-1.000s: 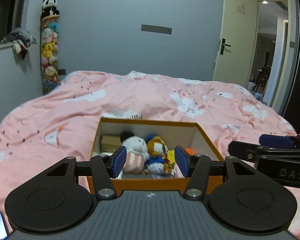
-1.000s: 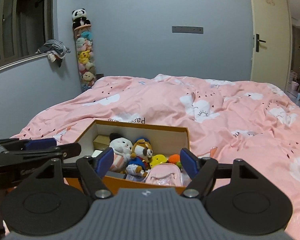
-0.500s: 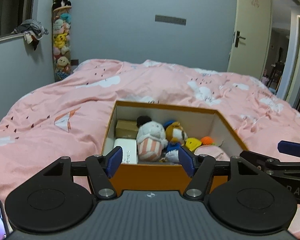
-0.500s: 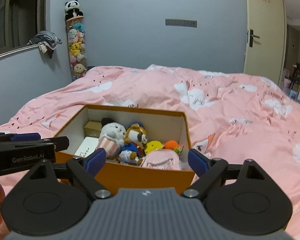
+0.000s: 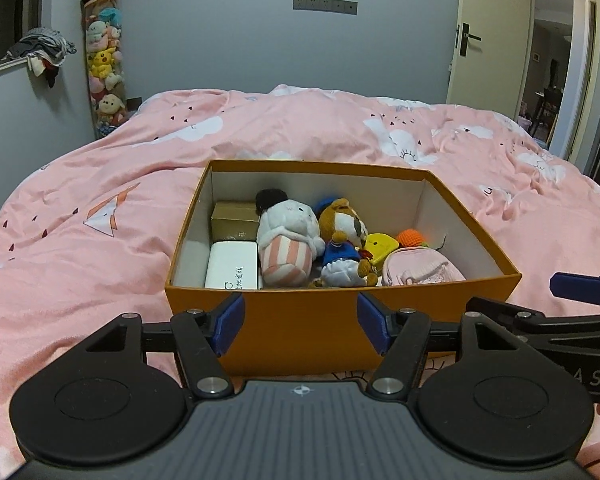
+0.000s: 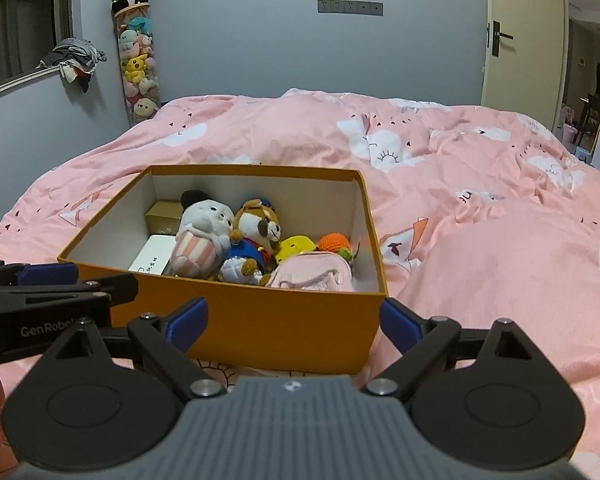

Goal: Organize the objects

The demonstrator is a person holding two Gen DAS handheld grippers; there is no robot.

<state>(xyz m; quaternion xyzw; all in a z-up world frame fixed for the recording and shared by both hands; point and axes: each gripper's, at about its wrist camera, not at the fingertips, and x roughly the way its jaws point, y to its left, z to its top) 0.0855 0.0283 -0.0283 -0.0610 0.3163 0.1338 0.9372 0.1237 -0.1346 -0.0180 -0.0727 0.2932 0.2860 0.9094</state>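
Note:
An open orange box [image 5: 300, 320] [image 6: 260, 320] sits on the pink bed. Inside lie a white plush in a striped dress [image 5: 286, 236] [image 6: 200, 236], a brown plush dog in blue [image 5: 342, 236] [image 6: 256, 236], a yellow toy [image 5: 382, 246], an orange knitted ball [image 5: 410, 237], a pink pouch [image 5: 418, 270] [image 6: 314, 274], a gold box [image 5: 234, 220] and a white box [image 5: 231, 266]. My left gripper [image 5: 300, 324] is open and empty, in front of the box's near wall. My right gripper [image 6: 294, 320] is open wide and empty, also in front of that wall.
The pink duvet [image 5: 100, 184] covers the whole bed. A tall tube of plush toys [image 5: 102, 56] stands at the back left wall. Clothes hang on a ledge [image 5: 40, 50] at left. A door [image 5: 488, 36] stands open at right.
Both grippers have risen and pulled back a little, so the box's inside shows more fully. The right gripper's jaws have opened wider. The box's contents have not moved.

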